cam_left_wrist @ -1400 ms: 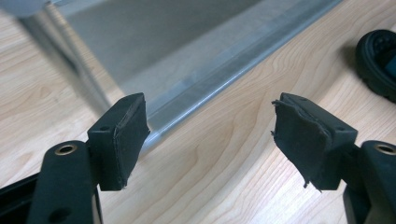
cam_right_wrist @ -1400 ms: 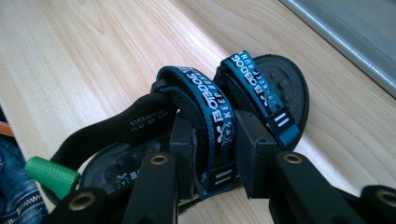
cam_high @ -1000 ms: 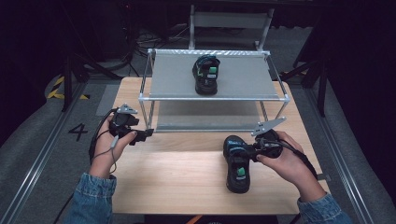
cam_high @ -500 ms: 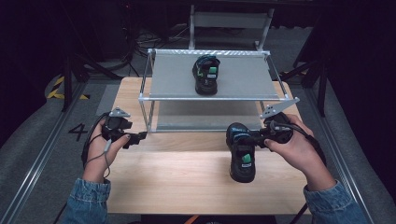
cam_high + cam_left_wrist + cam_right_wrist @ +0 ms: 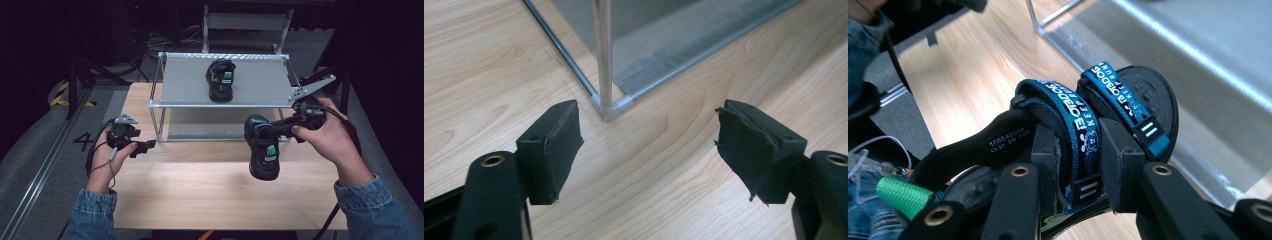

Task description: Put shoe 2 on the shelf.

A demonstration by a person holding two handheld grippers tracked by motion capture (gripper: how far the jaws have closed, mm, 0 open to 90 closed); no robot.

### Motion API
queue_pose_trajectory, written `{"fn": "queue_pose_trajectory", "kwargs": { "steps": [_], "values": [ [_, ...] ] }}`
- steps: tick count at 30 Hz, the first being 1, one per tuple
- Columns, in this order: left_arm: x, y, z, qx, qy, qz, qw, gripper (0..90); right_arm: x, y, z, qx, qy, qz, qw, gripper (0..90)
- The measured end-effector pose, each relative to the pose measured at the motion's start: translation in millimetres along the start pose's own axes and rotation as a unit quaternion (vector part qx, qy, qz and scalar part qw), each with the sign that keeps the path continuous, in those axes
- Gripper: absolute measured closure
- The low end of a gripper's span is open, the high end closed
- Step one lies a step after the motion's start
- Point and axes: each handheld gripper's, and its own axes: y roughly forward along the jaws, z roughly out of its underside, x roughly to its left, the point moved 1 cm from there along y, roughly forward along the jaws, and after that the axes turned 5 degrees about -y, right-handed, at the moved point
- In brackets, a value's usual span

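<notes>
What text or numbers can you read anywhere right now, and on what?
"KEEP RUN": white print on the blue strap of the sandal clamped in the right gripper.
The larger word beside it on both straps: stylised, not sure of the letters.
Small white number on the sandal's black heel strap: too small to read.
"4": on the floor left of the table.

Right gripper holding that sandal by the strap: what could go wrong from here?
1. The fingers pinch only one blue strap; the hanging sandal may swing or slip out.
2. Its toe sits near the rack's front rail and could clip it.
3. The other sandal takes up the middle of the shelf, so placement could bump it.
</notes>
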Motion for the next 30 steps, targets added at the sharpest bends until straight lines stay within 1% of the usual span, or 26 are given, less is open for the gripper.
{"fn": "queue_pose_trajectory", "kwargs": {
  "steps": [1, 2, 3, 5, 7, 11, 14, 16, 18, 21, 23, 25, 30],
  "values": [
    [0.7, 0.3, -0.3, 0.0, 0.0, 0.0, 1.0, 25.2, -1.9, -5.1, -5.9, -0.007, 0.001, -0.004, 1.0, 71.5],
    [1.2, 1.4, -0.3, 0.003, -0.004, 0.002, 1.0, 25.1, -3.2, -7.7, -9.1, -0.012, 0.002, -0.006, 0.9999, 71.5],
    [1.2, 1.4, -0.3, 0.003, -0.004, 0.002, 1.0, 24.9, -3.2, -7.7, -9.1, -0.012, 0.002, -0.006, 0.9999, 71.5],
    [2.3, 2.1, -0.8, 0.004, -0.003, 0.002, 1.0, 24.9, -6.2, -12.0, -15.3, -0.018, 0.001, -0.007, 0.9998, 71.5],
    [2.4, 2.1, -1.1, 0.003, -0.007, 0.005, 1.0, 24.8, -9.8, -15.3, -22.2, -0.023, 0.001, -0.007, 0.9997, 71.5],
    [2.3, 0.8, -2.4, -0.003, -0.012, 0.011, 0.9999, 24.7, -18.9, -18.3, -33.9, -0.027, -0.002, -0.005, 0.9996, 71.5],
    [1.6, 0.7, -3.7, -0.004, -0.007, 0.015, 0.9998, 24.4, -26.9, -17.8, -39.2, -0.028, 0.0, -0.003, 0.9996, 71.5],
    [0.6, 0.8, -4.3, -0.004, -0.006, 0.016, 0.9998, 24.2, -33.7, -17.0, -42.6, -0.029, 0.001, 0.001, 0.9996, 71.5],
    [0.3, 1.6, -4.5, -0.007, -0.007, 0.018, 0.9998, 23.9, -40.7, -16.7, -46.5, -0.029, -0.001, 0.012, 0.9995, 71.5],
    [0.9, 1.8, -4.6, -0.003, -0.004, 0.017, 0.9998, 23.0, -50.6, -16.1, -52.3, -0.031, -0.006, 0.027, 0.9991, 71.5],
    [1.0, 3.0, -4.0, 0.0, -0.004, 0.018, 0.9998, 21.0, -57.7, -15.3, -56.3, -0.031, -0.006, 0.033, 0.9989, 71.5],
    [1.0, 3.4, -3.6, 0.004, -0.004, 0.016, 0.9999, 20.9, -64.8, -14.3, -60.6, -0.033, -0.005, 0.039, 0.9987, 71.5],
    [1.6, 2.8, -3.6, 0.003, -0.004, 0.016, 0.9999, 20.8, -80.4, -9.6, -70.1, -0.027, -0.003, 0.049, 0.9984, 71.5]
  ]
}}
